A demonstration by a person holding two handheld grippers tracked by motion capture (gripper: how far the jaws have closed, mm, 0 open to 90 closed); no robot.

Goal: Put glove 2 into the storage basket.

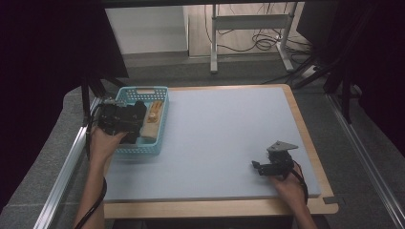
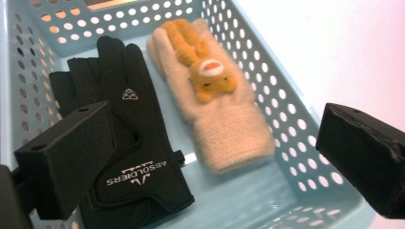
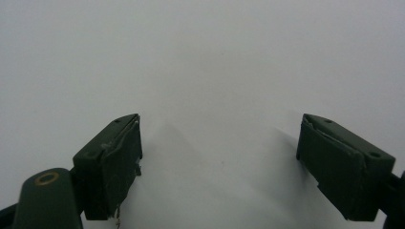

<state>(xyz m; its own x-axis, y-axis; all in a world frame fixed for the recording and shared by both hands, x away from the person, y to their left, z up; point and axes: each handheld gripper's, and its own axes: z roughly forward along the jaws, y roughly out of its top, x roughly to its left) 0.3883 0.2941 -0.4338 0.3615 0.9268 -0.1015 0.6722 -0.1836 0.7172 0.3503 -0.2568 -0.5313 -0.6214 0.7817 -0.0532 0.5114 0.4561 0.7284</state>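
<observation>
A: High view, item one: left gripper over basket, jaws wide, empty?

B: Yes. I see black glove lying lengthwise beneath it, beige glove beside. Right gripper apart, idle on counter.

A camera above my side looks down on the table. My left gripper's camera peers closely into the basket, seen in both.

Dim overhead, bright gripper views
</observation>
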